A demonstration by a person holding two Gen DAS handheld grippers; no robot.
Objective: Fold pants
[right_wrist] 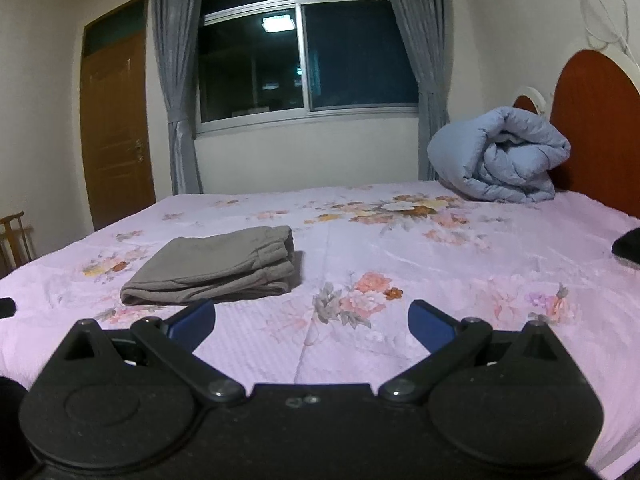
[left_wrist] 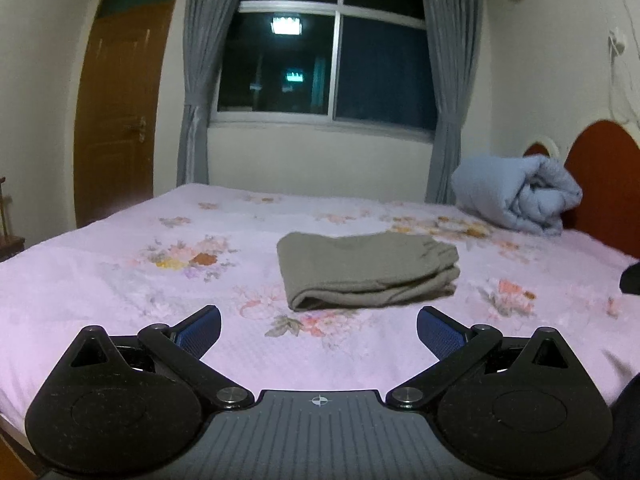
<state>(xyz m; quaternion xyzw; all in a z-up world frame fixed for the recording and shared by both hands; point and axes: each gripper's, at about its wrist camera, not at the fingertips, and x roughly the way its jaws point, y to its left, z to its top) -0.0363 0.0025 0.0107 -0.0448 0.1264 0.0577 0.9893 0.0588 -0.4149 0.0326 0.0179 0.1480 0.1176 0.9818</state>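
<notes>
Between the blue-padded fingers of the left gripper (left_wrist: 318, 330) lies only bare bedsheet; its jaws are spread wide and hold nothing. Those of the right gripper (right_wrist: 311, 322) are likewise released and empty, above the near part of the bed. Just beyond them, the folded grey-brown fabric pants (left_wrist: 366, 270) rest flat on the pink floral bedsheet (left_wrist: 120, 300), stacked in layers, apart from both grippers; in the right wrist view the pants (right_wrist: 216, 266) lie to the left, their near edge just beyond the left fingertip. Nothing lies between the jaws and the pants. Far right, a rolled pale-blue quilt (right_wrist: 500, 152) lies against the reddish-brown rounded headboard (right_wrist: 596, 128). A dark object (right_wrist: 628, 246) shows at the right edge, too cropped to tell. Behind the bed are a dark window (left_wrist: 324, 64), grey tied curtains (left_wrist: 196, 92) and a brown wooden door (left_wrist: 120, 108) at far left.
</notes>
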